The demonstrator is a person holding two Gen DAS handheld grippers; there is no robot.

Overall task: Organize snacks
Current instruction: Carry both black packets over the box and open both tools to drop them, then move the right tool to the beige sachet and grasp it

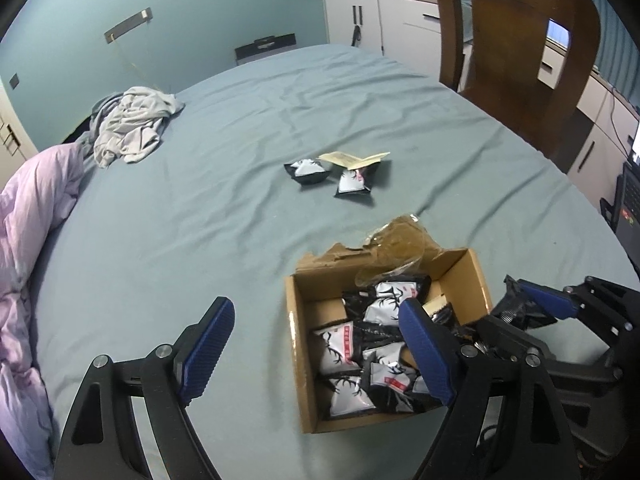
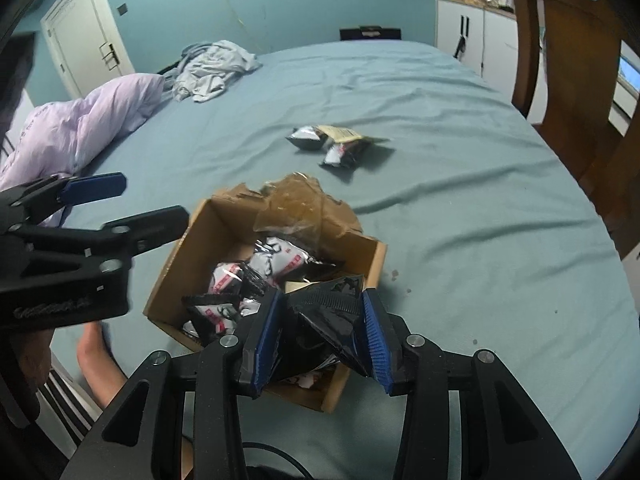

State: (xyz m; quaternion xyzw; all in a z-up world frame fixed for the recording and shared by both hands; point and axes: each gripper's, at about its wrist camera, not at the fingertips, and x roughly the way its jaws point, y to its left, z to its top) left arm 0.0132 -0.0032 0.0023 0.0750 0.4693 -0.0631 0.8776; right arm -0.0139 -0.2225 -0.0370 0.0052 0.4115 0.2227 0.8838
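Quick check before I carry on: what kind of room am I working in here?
Most likely a bedroom: the cardboard box sits on a bed sheet, with a lilac duvet bunched at one side and white cabinets along the wall.

Two hand-held grippers are showing the same build: black angular linkage arms with triangular cut-outs, pinned by round silver screws, each finger ending in a ribbed blue pad. The left gripper is showing faint raised lettering along its black body in the right wrist view. Behind the right gripper a black cable is curving.
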